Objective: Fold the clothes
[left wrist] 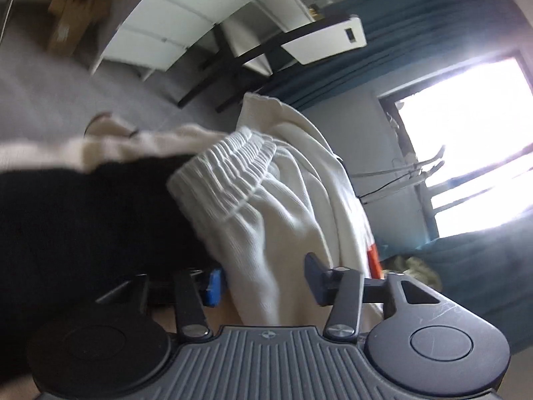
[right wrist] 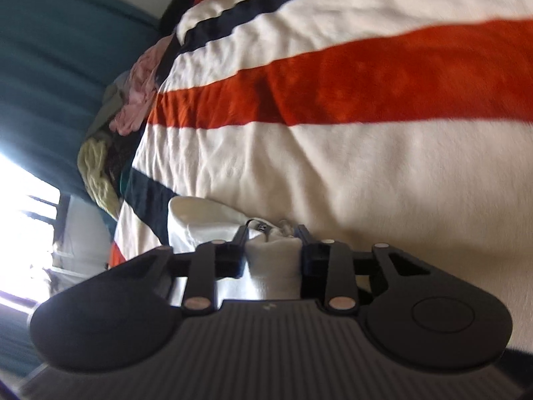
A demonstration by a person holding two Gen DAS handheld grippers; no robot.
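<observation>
A white garment (left wrist: 260, 193) with a gathered elastic waistband (left wrist: 233, 163) hangs close in front of the left wrist camera. Its cloth fills the gap between the fingers of my left gripper (left wrist: 263, 278), and the blue pad (left wrist: 213, 283) sits against its edge. In the right wrist view a bunched fold of the same white garment (right wrist: 200, 220) is squeezed between the two black fingers of my right gripper (right wrist: 271, 253). That gripper sits low over a bed covered by a cream blanket with red and navy stripes (right wrist: 366, 166).
A blurred black and cream cloth (left wrist: 83, 206) fills the left of the left wrist view. Behind it are a white shelf unit (left wrist: 173, 23), a black-legged table (left wrist: 233, 63), teal curtains (left wrist: 416, 33) and a bright window (left wrist: 466, 140). Loose clothes (right wrist: 133, 106) are heaped along the bed's far edge.
</observation>
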